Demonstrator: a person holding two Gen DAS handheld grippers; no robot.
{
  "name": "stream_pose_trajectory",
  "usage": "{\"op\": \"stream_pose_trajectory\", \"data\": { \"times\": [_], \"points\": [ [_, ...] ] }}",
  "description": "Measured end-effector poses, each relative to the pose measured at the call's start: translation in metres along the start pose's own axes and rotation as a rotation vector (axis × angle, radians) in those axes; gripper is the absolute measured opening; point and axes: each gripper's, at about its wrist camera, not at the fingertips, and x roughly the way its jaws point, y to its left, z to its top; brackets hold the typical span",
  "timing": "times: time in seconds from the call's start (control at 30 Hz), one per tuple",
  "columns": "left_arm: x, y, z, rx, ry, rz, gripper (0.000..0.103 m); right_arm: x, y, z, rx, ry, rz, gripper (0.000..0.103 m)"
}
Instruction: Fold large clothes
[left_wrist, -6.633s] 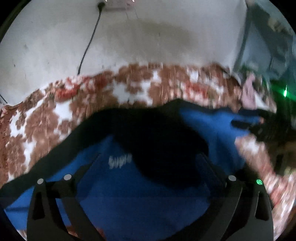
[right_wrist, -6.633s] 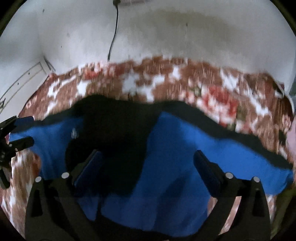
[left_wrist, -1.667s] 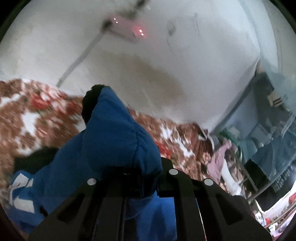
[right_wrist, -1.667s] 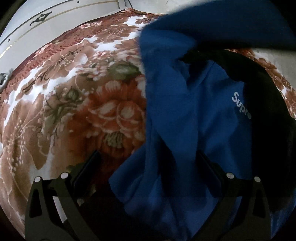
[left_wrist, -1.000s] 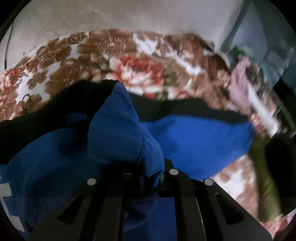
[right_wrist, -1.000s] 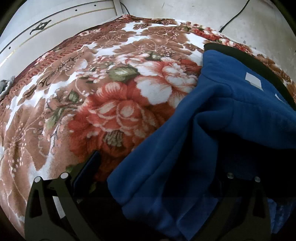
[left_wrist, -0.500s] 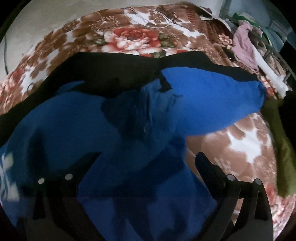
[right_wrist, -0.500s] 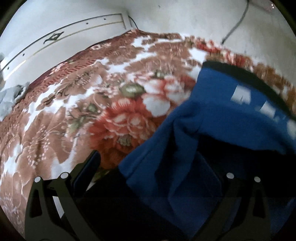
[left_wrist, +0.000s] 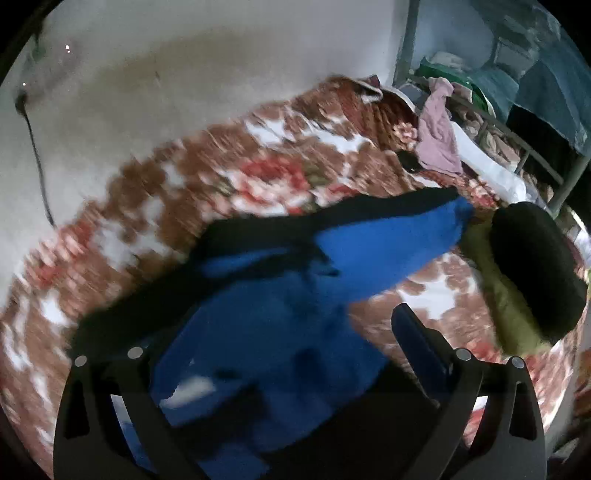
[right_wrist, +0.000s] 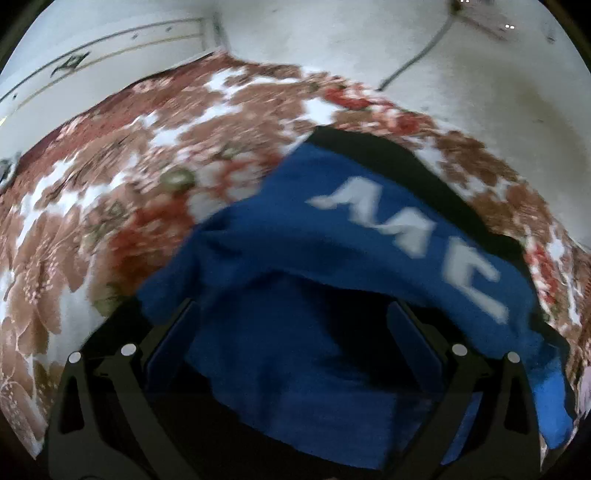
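1. The blue sweatshirt (left_wrist: 295, 310) with black trim lies bunched on the floral blanket (left_wrist: 236, 173) of the bed. One sleeve stretches away to the right in the left wrist view, and white lettering shows on a raised fold in the right wrist view (right_wrist: 406, 229).
2. The left gripper (left_wrist: 273, 343) hangs over the near part of the garment with its fingers spread wide, gripping nothing. Blue cloth lies between and under them, loose.
3. The right gripper (right_wrist: 291, 325) also has its fingers apart, over a dark hollow beneath the lettered fold. No cloth is pinched there.
4. The cloth looks thick, soft and fleecy. It should be fairly heavy for a garment, limp, and slump wherever it is not supported. It is not fragile or slippery, and thick layers should fill the fingers well.
5. Best holds, as I judge it, are seams and edges: the cuff end of the outstretched sleeve at far right, the shoulder, or the black hem band (right_wrist: 388, 155). A grip mid-panel would only drag up a lump.
6. A dark rolled bundle on olive cloth (left_wrist: 532, 266) sits just beyond the sleeve end. A wide sweep to the right could snag it.
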Motion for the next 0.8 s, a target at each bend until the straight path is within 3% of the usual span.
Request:
{"op": "stream_pose_trajectory", "data": {
  "times": [0.13, 0.27, 0.47, 0.63, 0.8],
  "points": [
    [-0.040, 0.068, 0.007, -0.029, -0.026, 0.064, 0.098, -0.011, -0.052, -0.011, 0.045, 0.011, -0.018, 0.099],
    [-0.054, 0.131, -0.016, -0.067, -0.047, 0.142, 0.098, -0.018, -0.131, -0.022, 0.158, 0.024, -0.032, 0.099],
    [0.004, 0.199, -0.087, -0.203, 0.067, 0.191, 0.098, 0.000, -0.225, -0.022, 0.300, 0.041, -0.063, 0.099],
    [0.060, 0.219, -0.129, -0.268, 0.084, 0.181, 0.098, 0.034, -0.266, -0.023, 0.390, 0.068, -0.068, 0.099],
    [0.103, 0.231, -0.164, -0.345, 0.108, 0.145, 0.098, 0.056, -0.294, -0.047, 0.448, 0.090, -0.046, 0.099]
  ]
}}
